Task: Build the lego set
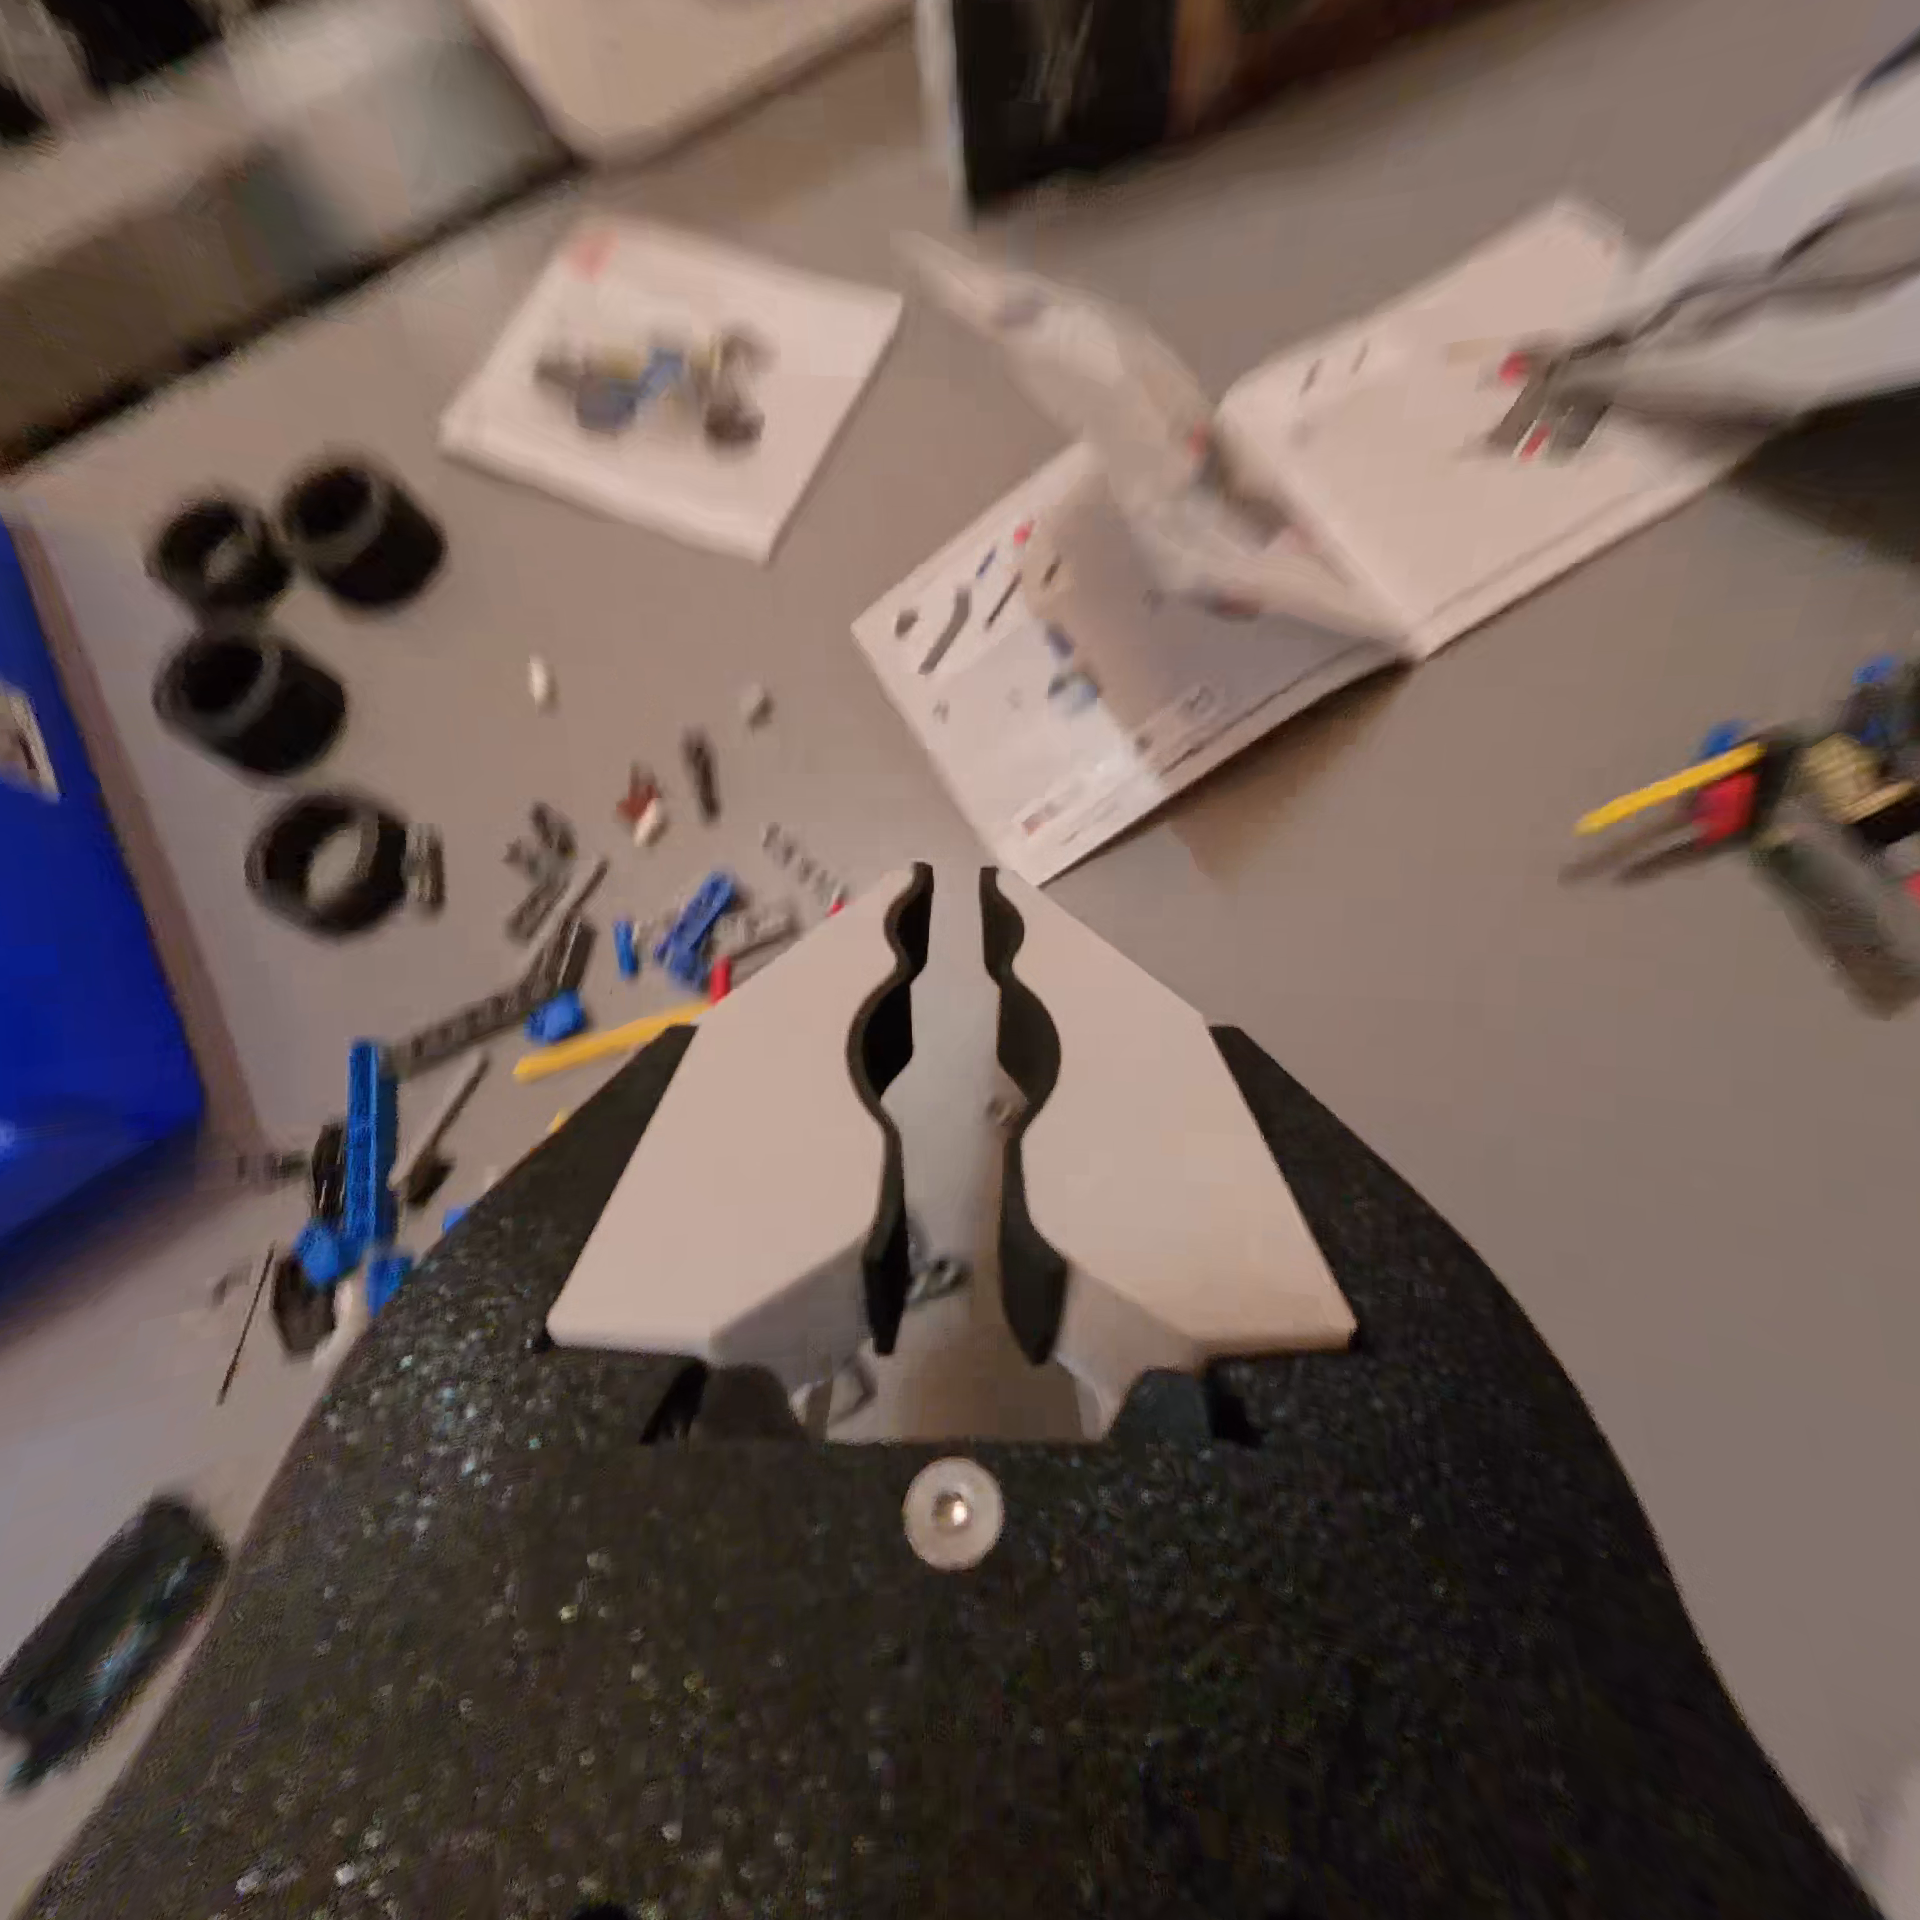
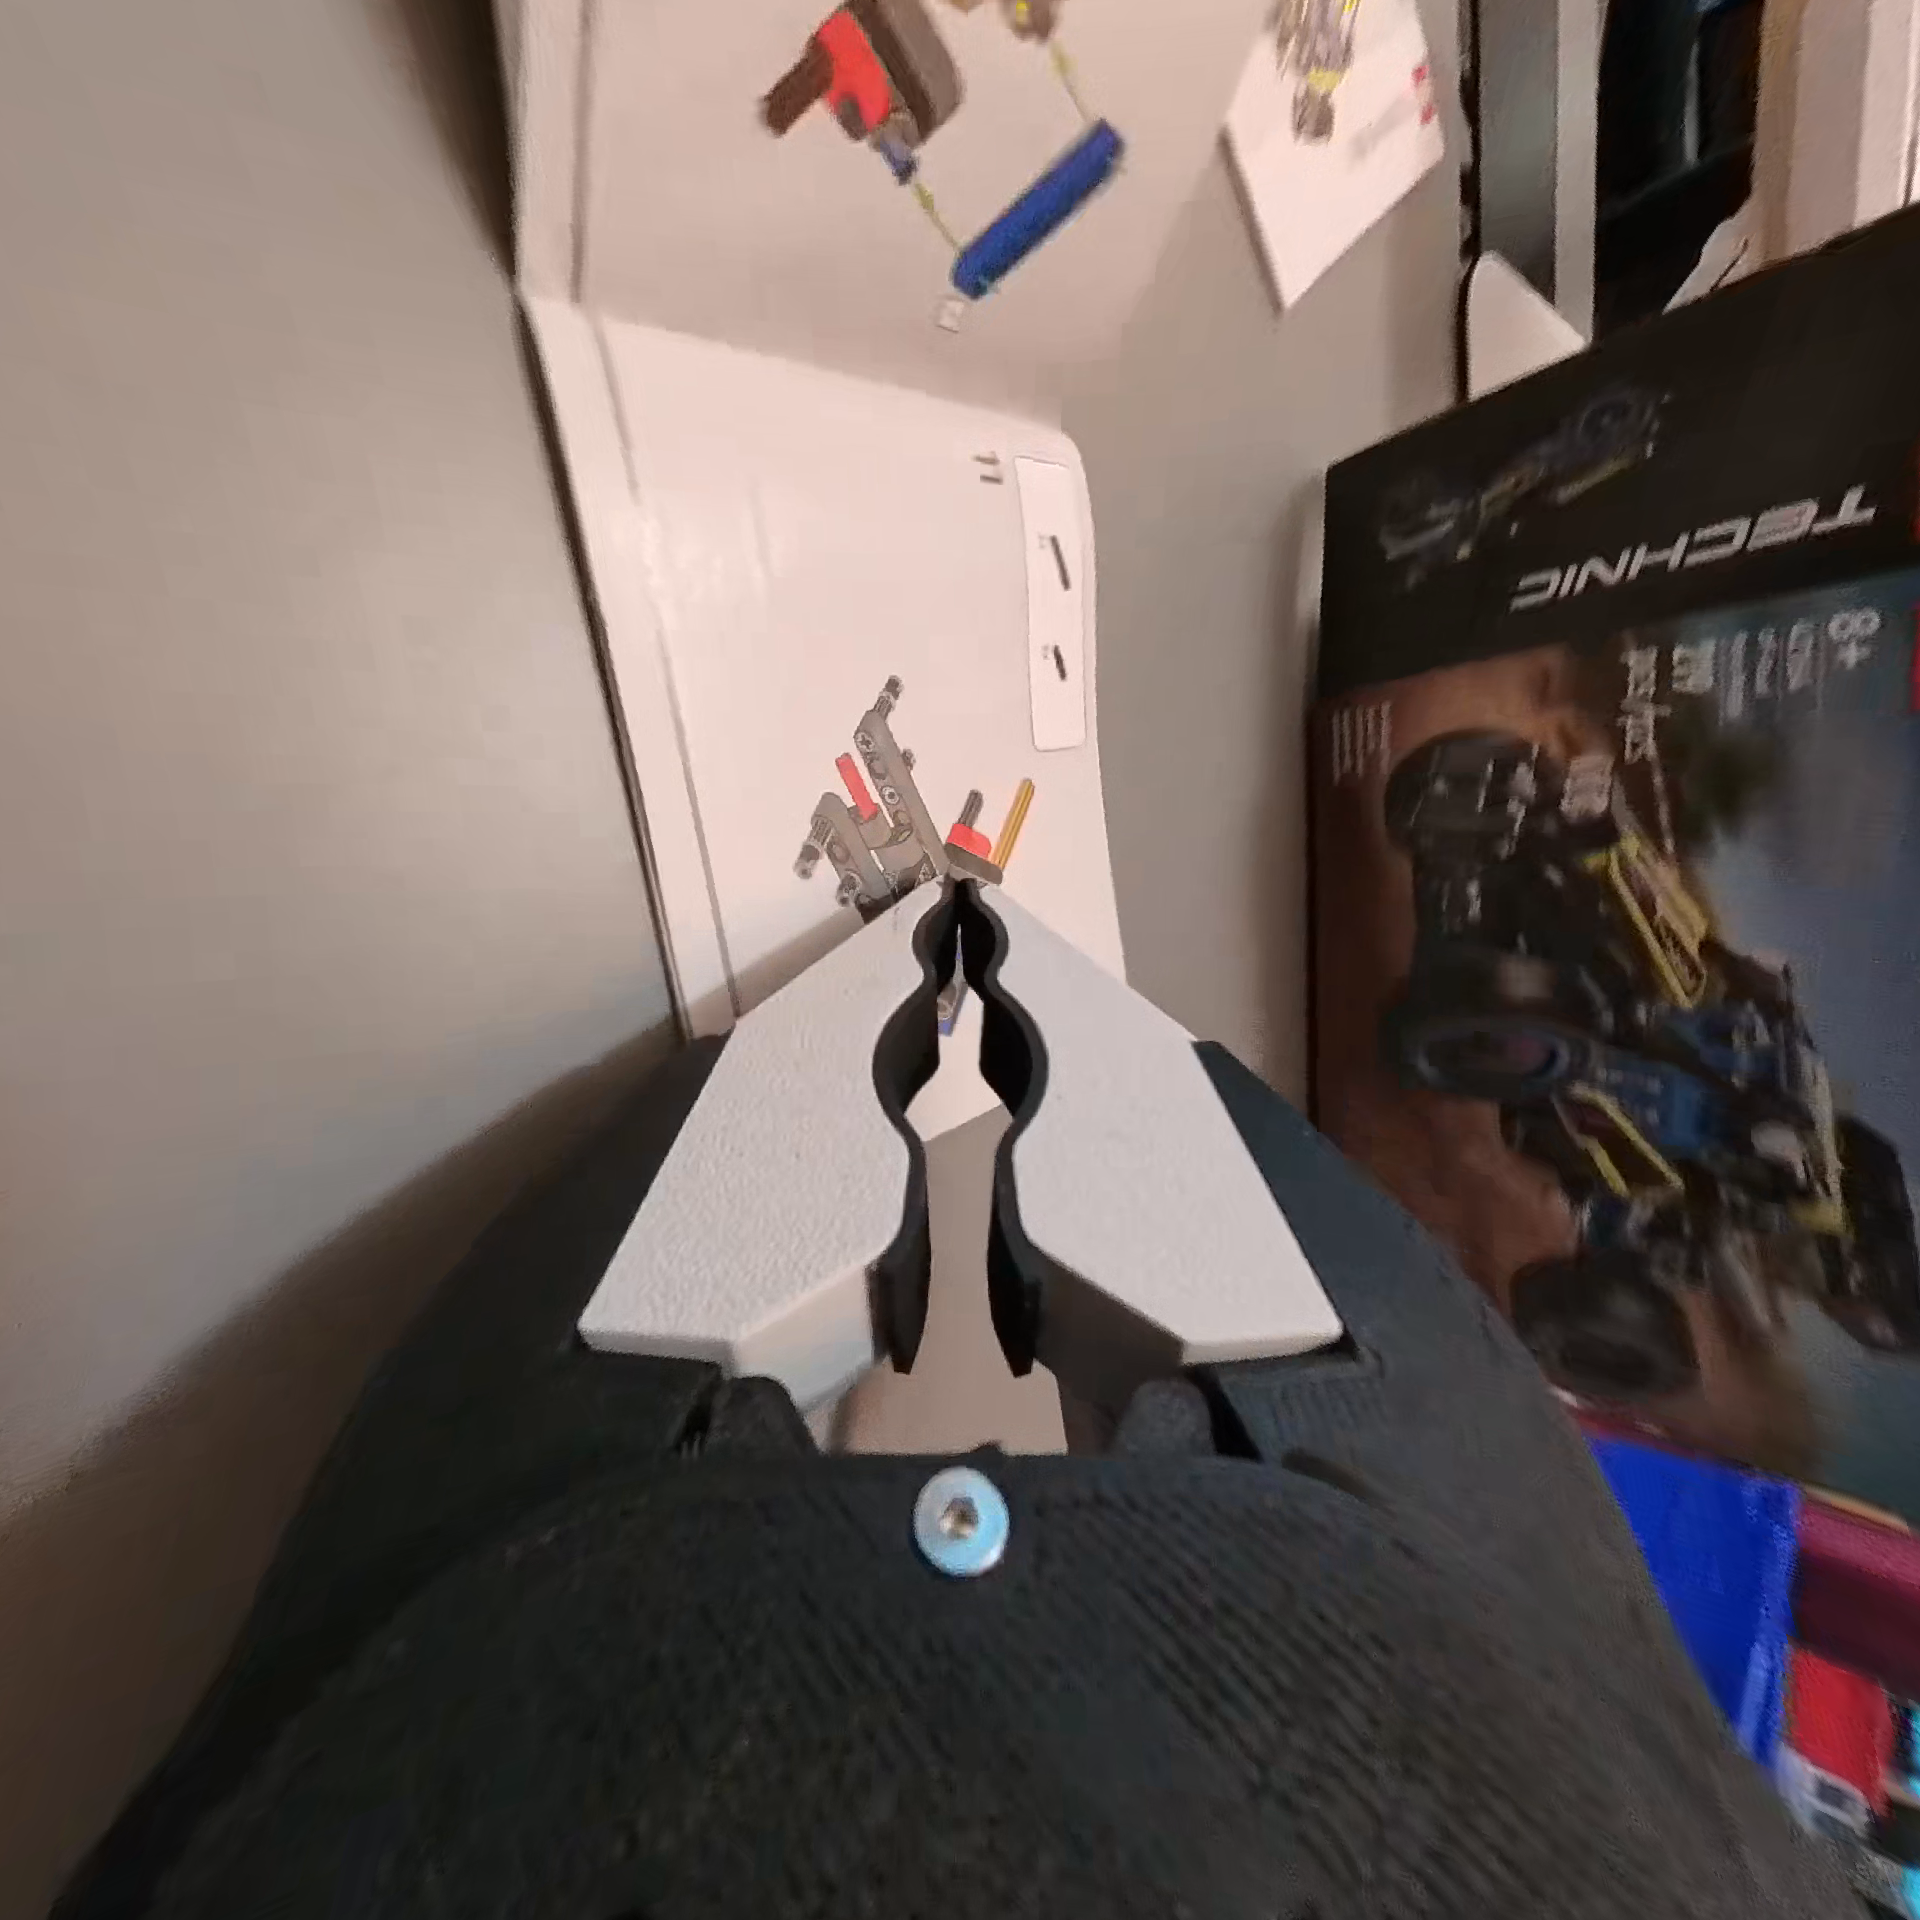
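Loose Lego pieces, blue, black, yellow and red, lie scattered on the grey table. Several black tyres sit to their left. A partly built model lies at the right edge. An open instruction booklet lies ahead. My left gripper hovers over the table beside the pieces, fingers a little apart and empty. My right gripper is turned on its side, tips pinched together on a curled booklet page. It shows blurred in the left wrist view, over the booklet's right page.
A second, closed booklet lies farther back. The black set box stands right of the open booklet, also seen in the left wrist view. A blue box is at the left edge. A dark flat object lies near left. One gripper's finger ends stand about 25 centimeters off the other's.
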